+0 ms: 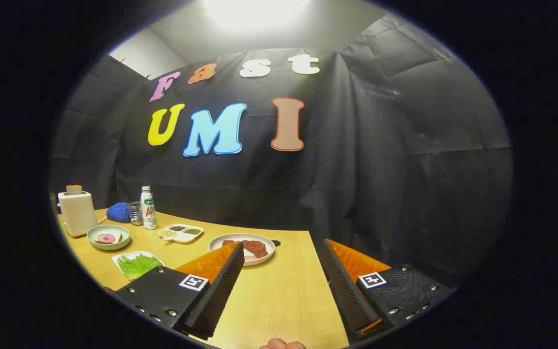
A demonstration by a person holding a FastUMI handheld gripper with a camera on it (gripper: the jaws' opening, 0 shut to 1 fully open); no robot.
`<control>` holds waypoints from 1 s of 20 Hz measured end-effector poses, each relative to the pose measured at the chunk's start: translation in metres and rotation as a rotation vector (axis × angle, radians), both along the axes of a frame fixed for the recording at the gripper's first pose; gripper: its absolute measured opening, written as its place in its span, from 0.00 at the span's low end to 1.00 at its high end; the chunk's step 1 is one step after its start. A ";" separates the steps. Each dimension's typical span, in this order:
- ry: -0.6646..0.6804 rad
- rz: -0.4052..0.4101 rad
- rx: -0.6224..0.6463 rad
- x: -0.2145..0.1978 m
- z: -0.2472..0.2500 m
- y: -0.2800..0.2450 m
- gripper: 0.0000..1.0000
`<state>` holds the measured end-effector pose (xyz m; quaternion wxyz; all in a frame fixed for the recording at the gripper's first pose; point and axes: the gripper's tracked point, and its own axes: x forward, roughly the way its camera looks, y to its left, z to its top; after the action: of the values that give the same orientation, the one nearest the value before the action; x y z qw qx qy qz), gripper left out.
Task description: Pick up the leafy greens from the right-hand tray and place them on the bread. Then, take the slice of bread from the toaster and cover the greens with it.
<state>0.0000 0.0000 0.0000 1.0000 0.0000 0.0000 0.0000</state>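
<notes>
The gripper [283, 283] hangs level with its jaws spread wide, nothing between them; a hand [283, 344] shows just behind.

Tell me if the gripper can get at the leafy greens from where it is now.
Probably yes. The gripper is open over bare table, and the leafy greens lie uncovered on their tray just beside one finger, nothing between.

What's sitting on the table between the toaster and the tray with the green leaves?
In the gripper view, a round bowl with bread and a pink slice sits between the toaster and the greens tray. The gripper is open, holding nothing.
</notes>
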 end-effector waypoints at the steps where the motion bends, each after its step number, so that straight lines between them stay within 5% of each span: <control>1: -0.008 0.002 0.001 -0.009 0.007 0.014 0.97; 10: 0.023 -0.013 0.076 -0.034 0.008 0.075 0.98; 20: 0.097 0.067 0.072 -0.032 -0.022 0.135 0.97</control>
<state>-0.0319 0.1347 -0.0221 0.9976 0.0359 0.0484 0.0333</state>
